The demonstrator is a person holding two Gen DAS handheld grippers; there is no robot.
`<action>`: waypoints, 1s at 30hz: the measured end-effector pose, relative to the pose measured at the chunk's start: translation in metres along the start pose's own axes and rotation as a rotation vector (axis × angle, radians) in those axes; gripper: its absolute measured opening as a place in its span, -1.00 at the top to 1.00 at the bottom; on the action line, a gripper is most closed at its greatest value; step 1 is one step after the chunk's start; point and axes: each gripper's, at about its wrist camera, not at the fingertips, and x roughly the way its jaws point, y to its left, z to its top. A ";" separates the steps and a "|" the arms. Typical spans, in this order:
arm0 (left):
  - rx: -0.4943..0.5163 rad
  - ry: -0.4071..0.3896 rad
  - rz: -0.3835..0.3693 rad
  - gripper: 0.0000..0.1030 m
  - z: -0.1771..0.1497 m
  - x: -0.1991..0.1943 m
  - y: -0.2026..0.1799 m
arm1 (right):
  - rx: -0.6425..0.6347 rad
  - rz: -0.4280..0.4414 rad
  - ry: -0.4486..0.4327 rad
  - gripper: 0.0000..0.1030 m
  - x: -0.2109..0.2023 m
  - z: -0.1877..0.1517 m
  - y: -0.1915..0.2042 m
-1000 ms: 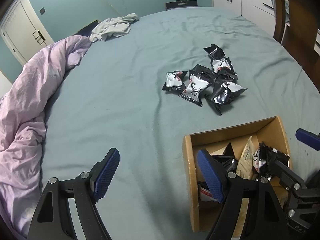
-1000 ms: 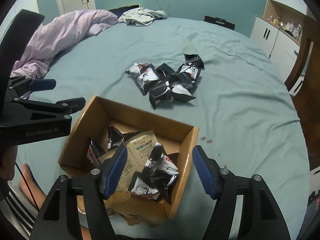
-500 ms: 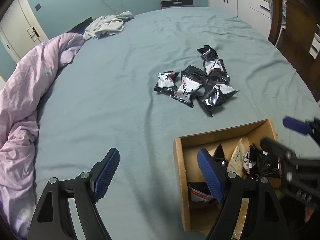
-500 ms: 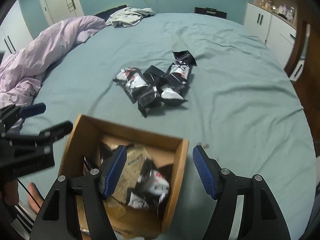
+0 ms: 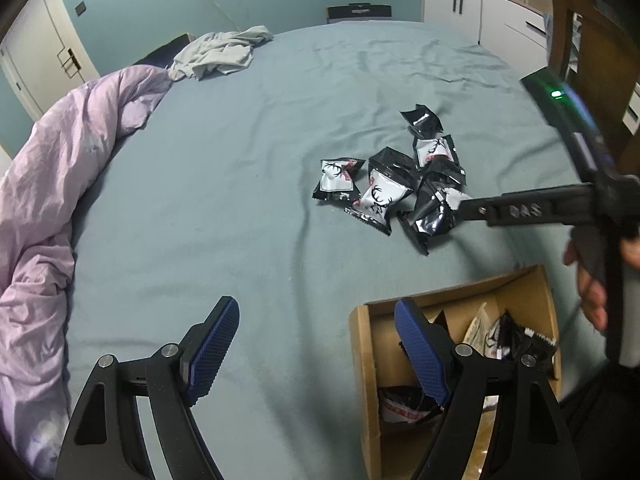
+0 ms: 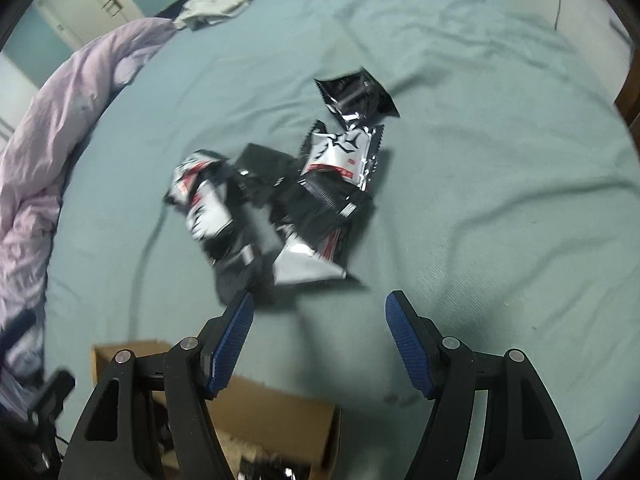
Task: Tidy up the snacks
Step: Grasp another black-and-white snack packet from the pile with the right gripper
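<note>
- The snack packets point(image 5: 394, 184) lay in a loose pile on the blue-green bedsheet point(image 5: 224, 184), overlapping one another, a little way beyond the cardboard box point(image 5: 366, 364).
- One dark packet point(image 6: 356, 96) sat at the far edge of the pile, just touching the rest; the nearest silver-ended packet point(image 6: 308, 266) pointed toward the right gripper.
- The box already held several packets and a beige pouch point(image 5: 476, 326), so the sorting looked partly done, with the pile on the sheet left to move.
- The right gripper point(image 6: 320, 344) hung over the sheet between box and pile, its blue pads spread apart with nothing between them; the left pad point(image 6: 232, 340) was close to the near edge of the pile.
- In the left wrist view the right gripper reached in from the right, its tip over the nearest packet; whether it touched could not be told.
- The step in hand seemed to be the reach for another packet.
- The next move would call for lowering the spread jaws around one packet only, probably the nearest, then pinching its crinkly edge without dragging its neighbours along.
- The left gripper point(image 5: 316, 344) hung wide apart and empty, one pad above the box's near corner, the other over bare sheet.
- A lilac duvet point(image 5: 52, 184) was bunched along the left side, well apart from the work.
</note>
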 end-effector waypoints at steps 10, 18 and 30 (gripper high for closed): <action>-0.034 0.021 -0.028 -0.57 0.002 0.006 0.007 | 0.104 0.066 0.101 -0.31 0.050 0.045 -0.018; -0.055 0.011 -0.031 -0.57 0.002 0.004 0.010 | -0.055 -0.100 0.054 0.20 0.051 0.039 0.013; -0.094 0.023 -0.047 -0.57 -0.003 0.014 0.011 | 0.058 0.081 -0.131 0.29 -0.065 -0.017 0.002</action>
